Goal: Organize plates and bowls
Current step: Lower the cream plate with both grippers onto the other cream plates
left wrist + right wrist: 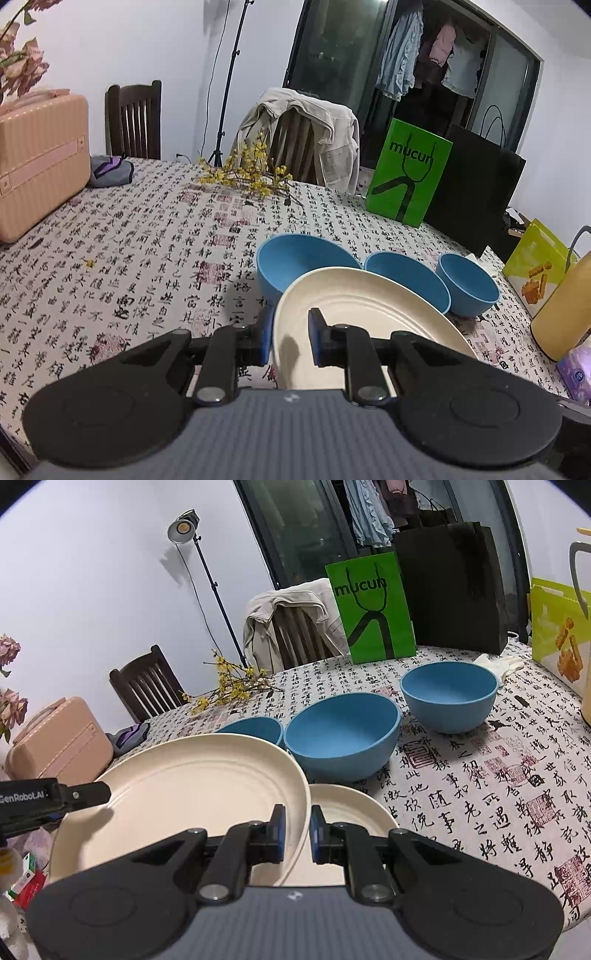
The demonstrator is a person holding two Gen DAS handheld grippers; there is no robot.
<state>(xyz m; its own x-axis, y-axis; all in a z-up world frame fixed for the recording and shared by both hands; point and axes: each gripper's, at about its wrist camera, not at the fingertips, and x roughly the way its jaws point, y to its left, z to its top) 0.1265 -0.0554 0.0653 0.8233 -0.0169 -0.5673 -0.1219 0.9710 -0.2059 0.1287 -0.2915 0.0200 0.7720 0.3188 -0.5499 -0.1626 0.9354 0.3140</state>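
Large cream plate (192, 775): pinched at opposite rims by left gripper (290, 338) and right gripper (297, 829), above small cream plate (351, 808); three blue bowls (343, 734) unstacked mid-table.

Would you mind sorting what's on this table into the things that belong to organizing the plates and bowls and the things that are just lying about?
Belongs to the job:
large cream plate
smaller cream plate
three blue bowls

Just lying about:
green bag
black bag
pink case
yellow flower sprig
snack box
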